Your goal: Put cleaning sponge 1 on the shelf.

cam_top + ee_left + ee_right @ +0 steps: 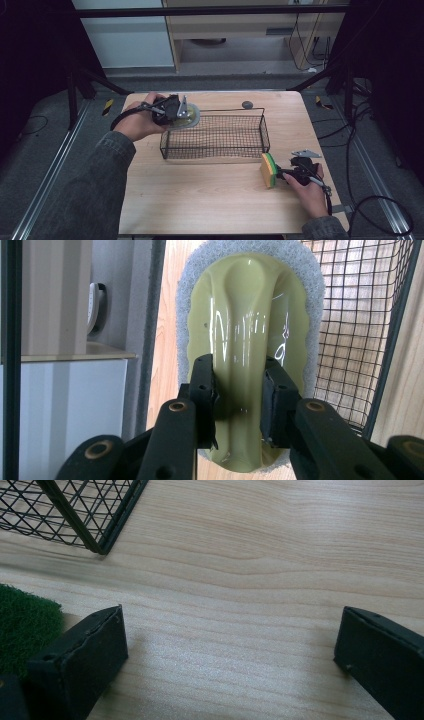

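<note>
Here the left gripper (239,405) is clenched on the raised middle ridge of an olive-green scrubber (250,340) with a grey-white pad around its rim, holding it at the near-left corner of the black wire basket (215,135) on the wooden table (210,200); in the high view the scrubber (186,117) sits at the basket's left end, beside the person's left hand (137,122). The right gripper (230,650) is released, jaws wide apart over bare wood, just beside a yellow-and-green sponge (269,170) standing on edge near the basket's right corner
</note>
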`<state>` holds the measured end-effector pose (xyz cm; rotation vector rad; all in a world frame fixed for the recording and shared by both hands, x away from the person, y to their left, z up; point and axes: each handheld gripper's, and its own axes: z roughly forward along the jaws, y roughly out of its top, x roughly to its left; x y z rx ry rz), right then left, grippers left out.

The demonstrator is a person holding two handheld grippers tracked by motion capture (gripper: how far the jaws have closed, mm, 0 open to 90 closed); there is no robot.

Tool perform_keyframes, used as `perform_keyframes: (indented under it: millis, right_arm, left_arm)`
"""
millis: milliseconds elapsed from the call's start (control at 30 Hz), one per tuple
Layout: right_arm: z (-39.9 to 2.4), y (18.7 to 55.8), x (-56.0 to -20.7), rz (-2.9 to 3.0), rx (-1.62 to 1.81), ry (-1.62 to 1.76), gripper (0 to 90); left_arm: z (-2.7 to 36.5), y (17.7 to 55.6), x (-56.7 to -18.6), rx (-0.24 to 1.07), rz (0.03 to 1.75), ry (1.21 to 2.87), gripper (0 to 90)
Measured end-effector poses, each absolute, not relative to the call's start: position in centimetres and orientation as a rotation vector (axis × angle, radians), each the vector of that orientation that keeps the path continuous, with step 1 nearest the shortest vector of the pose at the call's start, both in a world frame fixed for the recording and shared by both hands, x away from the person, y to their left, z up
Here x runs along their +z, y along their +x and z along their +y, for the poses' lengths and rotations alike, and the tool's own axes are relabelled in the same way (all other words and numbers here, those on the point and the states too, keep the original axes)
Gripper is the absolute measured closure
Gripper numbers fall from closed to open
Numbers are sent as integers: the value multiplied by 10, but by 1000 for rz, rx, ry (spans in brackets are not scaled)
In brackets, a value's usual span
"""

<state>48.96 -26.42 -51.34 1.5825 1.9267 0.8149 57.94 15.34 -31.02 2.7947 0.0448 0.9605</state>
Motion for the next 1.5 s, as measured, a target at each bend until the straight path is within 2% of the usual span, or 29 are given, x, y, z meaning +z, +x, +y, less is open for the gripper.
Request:
perform_keyframes:
  millis: [1500]
  right_arm:
    - [-264,490,-513,1925,816,1590,7]
  left_arm:
    - [149,593,-363,825,41,2860,711]
